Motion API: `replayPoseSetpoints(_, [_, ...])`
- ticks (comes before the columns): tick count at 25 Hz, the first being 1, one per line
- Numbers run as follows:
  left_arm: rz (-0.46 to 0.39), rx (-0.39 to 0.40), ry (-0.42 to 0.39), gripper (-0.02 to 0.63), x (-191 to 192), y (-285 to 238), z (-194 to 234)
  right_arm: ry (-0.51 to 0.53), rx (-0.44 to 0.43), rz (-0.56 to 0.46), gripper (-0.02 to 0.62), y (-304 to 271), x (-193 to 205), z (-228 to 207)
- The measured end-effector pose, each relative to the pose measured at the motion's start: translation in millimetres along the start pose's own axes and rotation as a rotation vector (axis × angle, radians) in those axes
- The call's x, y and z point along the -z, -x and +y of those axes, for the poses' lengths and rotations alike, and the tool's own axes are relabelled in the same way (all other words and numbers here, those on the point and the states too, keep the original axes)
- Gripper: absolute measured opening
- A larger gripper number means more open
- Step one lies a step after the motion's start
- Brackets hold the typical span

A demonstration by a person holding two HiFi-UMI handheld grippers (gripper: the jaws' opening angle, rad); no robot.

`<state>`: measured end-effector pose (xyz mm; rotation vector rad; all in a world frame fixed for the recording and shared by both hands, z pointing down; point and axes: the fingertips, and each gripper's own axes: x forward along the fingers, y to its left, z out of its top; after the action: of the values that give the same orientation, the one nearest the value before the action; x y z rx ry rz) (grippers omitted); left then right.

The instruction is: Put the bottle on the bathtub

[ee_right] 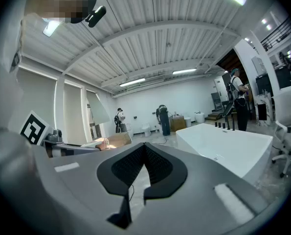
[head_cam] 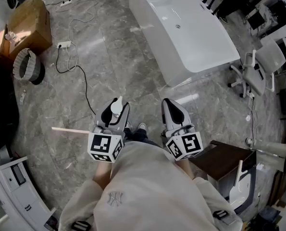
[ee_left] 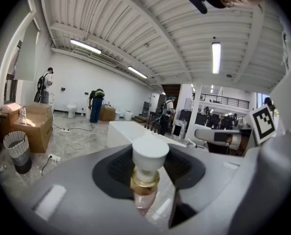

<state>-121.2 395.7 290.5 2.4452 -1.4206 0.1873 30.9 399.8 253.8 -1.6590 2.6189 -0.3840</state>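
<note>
Gripping the bottle by its clear, pinkish body, the left gripper had its jaws closed on either side of it, so that the gold collar and white cap stood up clear of the pads. That hold kept the bottle upright and left its base free, which would suit standing it on a flat ledge. The right gripper was carried just beside the left one with its jaws drawn together on nothing. It looked to be idle and out of the way, since one gripper was enough for so small a load. Both grippers were held close in front of the person's body and pointed nearly level, a carrying posture more than a placing one. The bottle was therefore in the air above the marble floor, not on anything. The bathtub, white and empty, stood on that floor well apart from the grippers, with its near end facing them and its long rim running away toward the far edge of the head view. By my reading the task was at the approach stage, with the gap to the tub's near end yet to be closed. A loose cable trailed over the floor on the left, and a cardboard box sat near the far left corner.
</note>
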Motion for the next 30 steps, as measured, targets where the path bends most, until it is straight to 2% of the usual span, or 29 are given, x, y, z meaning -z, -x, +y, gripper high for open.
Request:
replayPoseSetpoints(16, [-0.013, -0.027, -0.005, 0.215, -0.8, 10.5, 3.3, 0.028, -0.004, 0.003, -0.002, 11.3, -3.7, 4.9])
replayPoseSetpoints(21, [-0.026, -0.032, -0.009, 0.215, -3.1, 9.9, -1.6, 0.021, 0.005, -0.045, -0.002, 20.4, -10.5, -0.7])
replayPoseSetpoints(30, [-0.094, -0.063, -0.003, 0.215, -11.8, 9.3, -11.5, -0.006, 0.016, -0.051, -0.002, 36.7, -5.0, -28.3])
